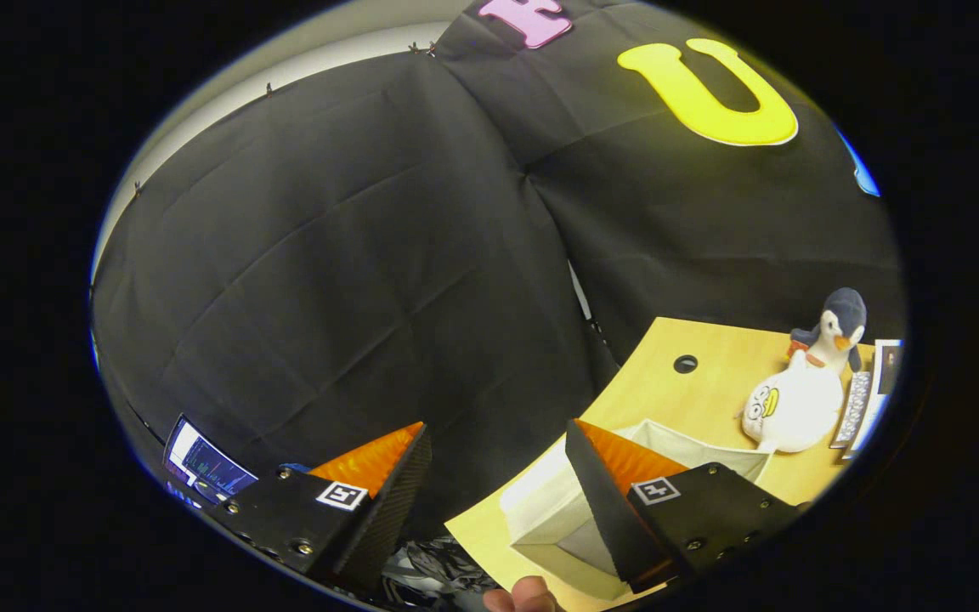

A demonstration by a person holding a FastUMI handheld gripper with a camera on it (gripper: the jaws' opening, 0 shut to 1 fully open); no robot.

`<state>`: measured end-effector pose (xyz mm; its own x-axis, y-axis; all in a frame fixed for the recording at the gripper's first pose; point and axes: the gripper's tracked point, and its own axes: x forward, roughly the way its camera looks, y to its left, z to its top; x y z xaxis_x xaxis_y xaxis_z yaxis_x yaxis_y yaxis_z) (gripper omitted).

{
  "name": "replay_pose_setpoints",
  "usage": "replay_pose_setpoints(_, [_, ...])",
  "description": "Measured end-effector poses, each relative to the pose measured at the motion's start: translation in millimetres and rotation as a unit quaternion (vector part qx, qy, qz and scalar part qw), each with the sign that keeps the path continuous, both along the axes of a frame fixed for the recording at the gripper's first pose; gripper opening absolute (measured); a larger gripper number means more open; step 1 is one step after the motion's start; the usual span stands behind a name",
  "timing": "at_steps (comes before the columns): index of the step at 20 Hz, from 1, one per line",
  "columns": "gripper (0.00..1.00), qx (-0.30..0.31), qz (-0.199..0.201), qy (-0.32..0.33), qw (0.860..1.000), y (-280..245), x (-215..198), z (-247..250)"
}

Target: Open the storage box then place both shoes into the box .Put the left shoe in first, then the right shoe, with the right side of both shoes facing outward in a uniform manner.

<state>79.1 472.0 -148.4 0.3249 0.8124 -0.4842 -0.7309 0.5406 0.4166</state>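
Spread wide and gripping nothing, the tongs hang above the desk edge, where the box beside their right finger already looks open and shoeless, so both shoes remain to place.

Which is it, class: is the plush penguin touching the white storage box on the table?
Apart. The gripper view shows bare table between the plush penguin and the storage box. The gripper hangs open, holding nothing.

tongs apart, nothing between | storage box open-topped | penguin toy beside
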Motion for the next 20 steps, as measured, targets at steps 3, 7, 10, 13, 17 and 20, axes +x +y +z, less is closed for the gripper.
replay_pose_setpoints(3, [0.98,-0.013,-0.028,-0.004,1.0,-43,8,-8])
replay_pose_setpoints(7, [0.97,-0.035,-0.068,0.01,0.997,-104,19,-36])
replay_pose_setpoints(10, [0.97,-0.061,-0.098,0.019,0.993,-152,28,-61])
replay_pose_setpoints(13, [0.97,-0.08,-0.129,0.04,0.988,-194,31,-83])
replay_pose_setpoints(17, [0.97,-0.123,-0.153,0.062,0.979,-251,28,-119])
replay_pose_setpoints(20, [0.97,-0.163,-0.165,0.09,0.969,-288,11,-150])
